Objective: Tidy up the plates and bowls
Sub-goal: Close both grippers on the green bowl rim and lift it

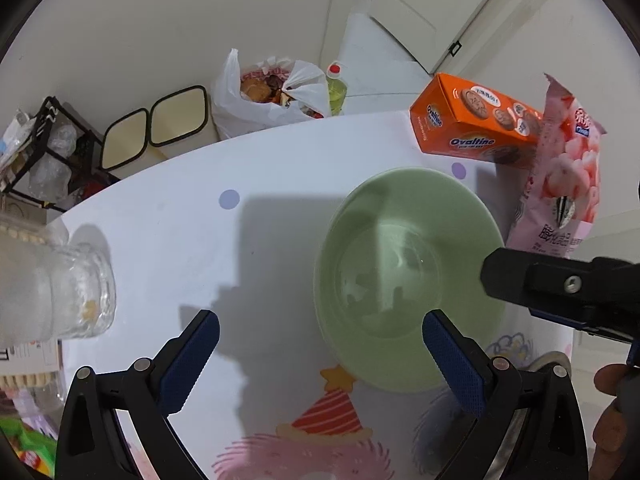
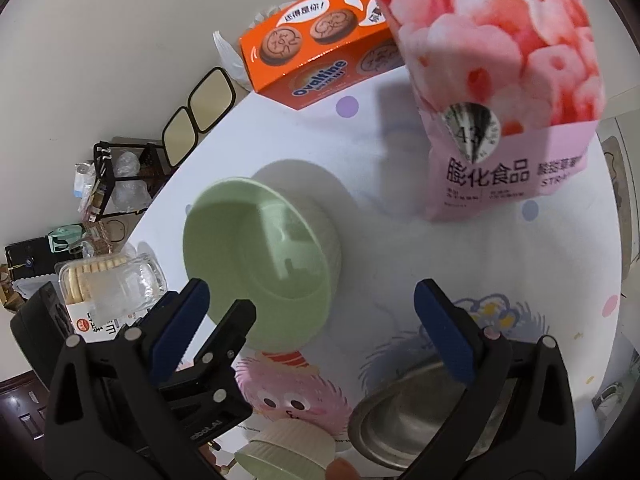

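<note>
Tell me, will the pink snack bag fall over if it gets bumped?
Probably. The pink snack bag stands tall on a narrow base, so it looks tippy. It seems puffy and light, likely crinkling rather than staying stiff.

The round pale green ceramic bowl is taken as reference; it is seated on the white cartoon-printed tablecloth. Behind it, the orange rectangular cardboard biscuit box is placed. To its right, the pink plastic snack bag is stood upright, just beside the box. Well to its left, the clear glass jar is found. Nearer than the bowl, to its right, a round steel bowl is set.
</note>
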A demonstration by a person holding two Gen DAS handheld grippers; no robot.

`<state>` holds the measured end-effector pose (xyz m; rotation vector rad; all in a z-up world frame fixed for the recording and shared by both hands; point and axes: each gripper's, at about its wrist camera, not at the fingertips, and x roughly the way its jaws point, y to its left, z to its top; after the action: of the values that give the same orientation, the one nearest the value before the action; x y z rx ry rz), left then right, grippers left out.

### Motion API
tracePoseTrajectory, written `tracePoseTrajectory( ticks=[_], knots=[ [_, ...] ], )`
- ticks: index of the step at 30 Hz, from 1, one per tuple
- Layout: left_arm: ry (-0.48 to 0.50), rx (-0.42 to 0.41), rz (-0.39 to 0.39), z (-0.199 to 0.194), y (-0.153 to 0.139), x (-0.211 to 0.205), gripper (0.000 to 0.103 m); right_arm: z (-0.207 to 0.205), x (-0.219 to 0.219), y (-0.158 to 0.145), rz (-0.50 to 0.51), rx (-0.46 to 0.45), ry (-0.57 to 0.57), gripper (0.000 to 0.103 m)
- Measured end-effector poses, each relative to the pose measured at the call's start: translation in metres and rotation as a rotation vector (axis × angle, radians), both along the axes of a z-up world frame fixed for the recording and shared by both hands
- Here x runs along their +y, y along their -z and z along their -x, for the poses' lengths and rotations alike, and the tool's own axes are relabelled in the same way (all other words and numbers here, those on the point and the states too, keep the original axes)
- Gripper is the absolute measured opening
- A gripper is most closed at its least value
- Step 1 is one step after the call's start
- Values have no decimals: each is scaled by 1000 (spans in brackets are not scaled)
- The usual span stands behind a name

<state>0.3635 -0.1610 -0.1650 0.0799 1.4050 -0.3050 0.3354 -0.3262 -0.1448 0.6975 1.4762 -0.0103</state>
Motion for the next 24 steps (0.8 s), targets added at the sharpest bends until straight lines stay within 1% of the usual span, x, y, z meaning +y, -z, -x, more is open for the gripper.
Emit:
tracePoseTrajectory(
  ticks=[1, 2, 3, 4, 5, 6, 7, 8, 9, 10, 12, 13, 14, 15, 16, 17, 20, 24],
  knots=[
    [8, 9, -3, -1, 2, -2, 103, -1, 1, 2, 1, 6, -3, 97],
    [16, 14, -13, -1, 5, -4, 103, -3, 2, 5, 3, 12, -7, 90],
    [20, 12, -44, -1, 9, -6, 103, -5, 2, 8, 7, 16, -9, 82],
    [17, 9, -62, -1, 11, -7, 103, -6, 2, 10, 12, 19, -9, 79],
    [13, 14, -64, -1, 13, -7, 102, -8, 4, 13, 17, 23, -17, 71],
    [7, 33, -55, -2, 16, -6, 99, -10, 5, 16, 17, 26, -27, 61],
    [5, 51, -41, -3, 18, -6, 95, -12, 9, 18, 15, 30, -36, 57],
    [9, 62, -39, -3, 21, -7, 79, -13, 11, 22, 16, 37, -49, 51],
    [11, 64, -49, -3, 24, -7, 57, -14, 13, 22, 21, 37, -58, 45],
    [7, 67, -59, -2, 26, -7, 48, -14, 14, 22, 32, 29, -69, 41],
    [-4, 68, -23, -3, 29, -6, 37, -15, 17, 22, 49, 15, -88, 31],
    [0, 67, -12, -2, 28, -7, 35, -15, 18, 21, 54, 11, -93, 29],
    [11, 61, -10, -1, 28, -10, 28, -15, 18, 20, 69, 7, -104, 25],
    [23, 47, -18, -1, 27, -13, 19, -15, 18, 20, 83, 1, -112, 20],
    [28, 31, -28, -1, 25, -16, 17, -14, 17, 21, 99, -6, -117, 16],
    [28, 24, -42, -1, 25, -17, 17, -13, 17, 20, 112, -13, -116, 10],
    [6, 26, -23, -2, 25, -13, 14, -11, 18, 20, 120, -27, -134, 10],
    [1, 9, -30, -2, 22, -10, 13, -6, 24, 18, 147, -41, -167, 10]
  ],
)
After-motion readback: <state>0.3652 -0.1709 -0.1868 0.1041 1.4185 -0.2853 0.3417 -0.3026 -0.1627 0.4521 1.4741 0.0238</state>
